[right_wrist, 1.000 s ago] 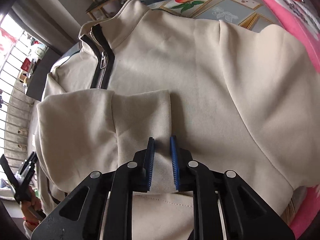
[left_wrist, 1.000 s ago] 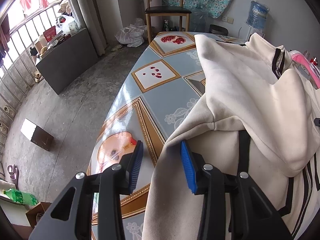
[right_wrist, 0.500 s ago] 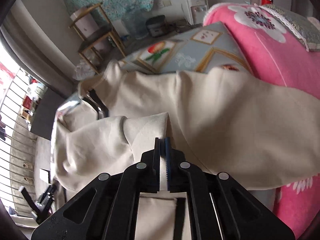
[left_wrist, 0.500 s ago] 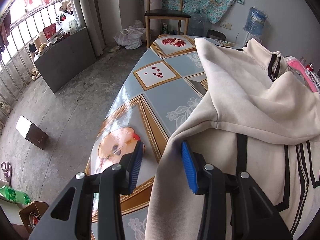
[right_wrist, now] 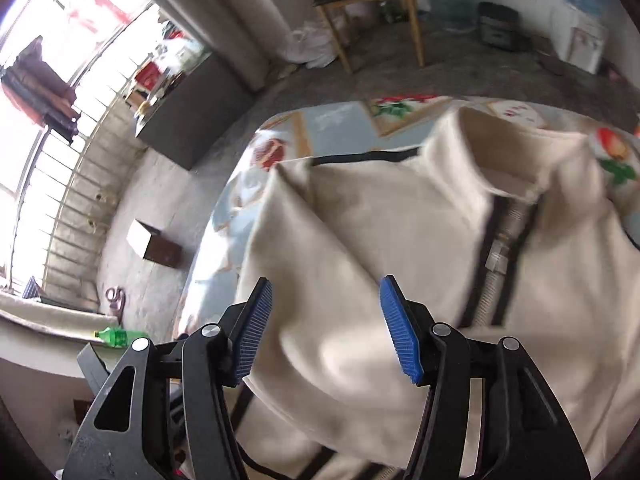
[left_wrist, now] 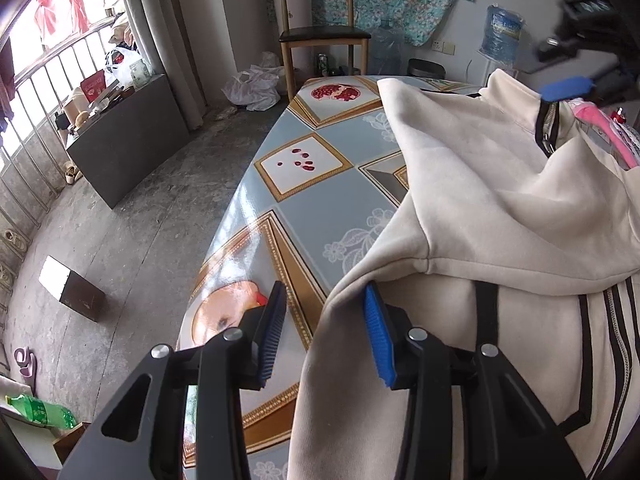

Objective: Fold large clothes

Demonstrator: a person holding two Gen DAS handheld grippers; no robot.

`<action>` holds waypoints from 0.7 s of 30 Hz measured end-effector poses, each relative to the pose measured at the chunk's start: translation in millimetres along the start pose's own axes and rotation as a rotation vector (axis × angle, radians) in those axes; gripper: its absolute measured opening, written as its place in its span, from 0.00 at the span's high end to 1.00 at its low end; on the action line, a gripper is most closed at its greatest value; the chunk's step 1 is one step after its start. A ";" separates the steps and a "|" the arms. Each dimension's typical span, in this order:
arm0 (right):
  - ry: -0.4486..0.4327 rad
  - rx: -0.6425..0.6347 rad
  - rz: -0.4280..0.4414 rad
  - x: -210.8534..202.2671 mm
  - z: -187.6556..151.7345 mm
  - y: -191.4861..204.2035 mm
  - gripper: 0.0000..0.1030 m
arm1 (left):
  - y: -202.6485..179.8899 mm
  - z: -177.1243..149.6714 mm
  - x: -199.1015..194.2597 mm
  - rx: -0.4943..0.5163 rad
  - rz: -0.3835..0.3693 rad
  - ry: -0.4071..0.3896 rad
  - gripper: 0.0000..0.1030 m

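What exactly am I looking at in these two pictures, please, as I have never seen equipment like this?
No robot is here: a person carries a hand-held two-finger gripper in each hand, with a wide-angle camera on each looking along its black fingers with blue pads. In the left-hand camera's picture, the left gripper stands open at the edge of a cream zip-up jacket with black stripes, one pad against the fabric, nothing pinched. The jacket lies on a table with a glossy blue and gold fruit-print cloth. The other picture comes from the right gripper, blurred by motion; its jaws are opening above the jacket, holding nothing. That gripper also shows top right in the left camera's picture.
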State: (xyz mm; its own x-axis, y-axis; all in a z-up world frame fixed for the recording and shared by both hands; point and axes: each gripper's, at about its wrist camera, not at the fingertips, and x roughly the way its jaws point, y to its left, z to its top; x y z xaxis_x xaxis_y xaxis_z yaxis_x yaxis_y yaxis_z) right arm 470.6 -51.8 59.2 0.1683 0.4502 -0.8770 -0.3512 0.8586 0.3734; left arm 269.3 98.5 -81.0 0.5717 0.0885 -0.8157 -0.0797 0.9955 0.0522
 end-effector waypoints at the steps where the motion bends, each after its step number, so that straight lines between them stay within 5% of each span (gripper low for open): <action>1: 0.021 -0.009 0.015 13.5 10.7 8.6 0.47 | 3.1 0.2 0.4 -0.014 -0.005 0.003 0.62; 7: 0.099 0.032 -0.002 75.1 65.3 14.1 0.47 | 17.0 -2.0 1.5 -0.094 -0.035 -0.004 0.61; 13: 0.234 0.107 0.083 95.0 64.2 2.5 0.54 | 21.8 -4.4 2.3 -0.129 -0.049 -0.016 0.59; 16: 0.260 0.070 0.106 89.8 55.8 9.8 0.70 | 23.6 -5.1 2.5 -0.139 -0.053 -0.020 0.59; 18: 0.263 0.025 0.078 86.7 53.7 16.9 0.90 | 22.1 -5.6 2.1 -0.139 -0.050 -0.023 0.59; 21: 0.214 -0.040 0.047 76.9 58.3 27.7 0.97 | 22.0 -5.7 2.1 -0.146 -0.051 -0.024 0.59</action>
State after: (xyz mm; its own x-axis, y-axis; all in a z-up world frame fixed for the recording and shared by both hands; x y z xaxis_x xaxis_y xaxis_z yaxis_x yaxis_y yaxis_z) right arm 527.5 20.9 19.7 -0.0470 0.4230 -0.9049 -0.3911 0.8258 0.4064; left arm 264.2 120.4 -84.8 0.5972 0.0404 -0.8011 -0.1668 0.9832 -0.0748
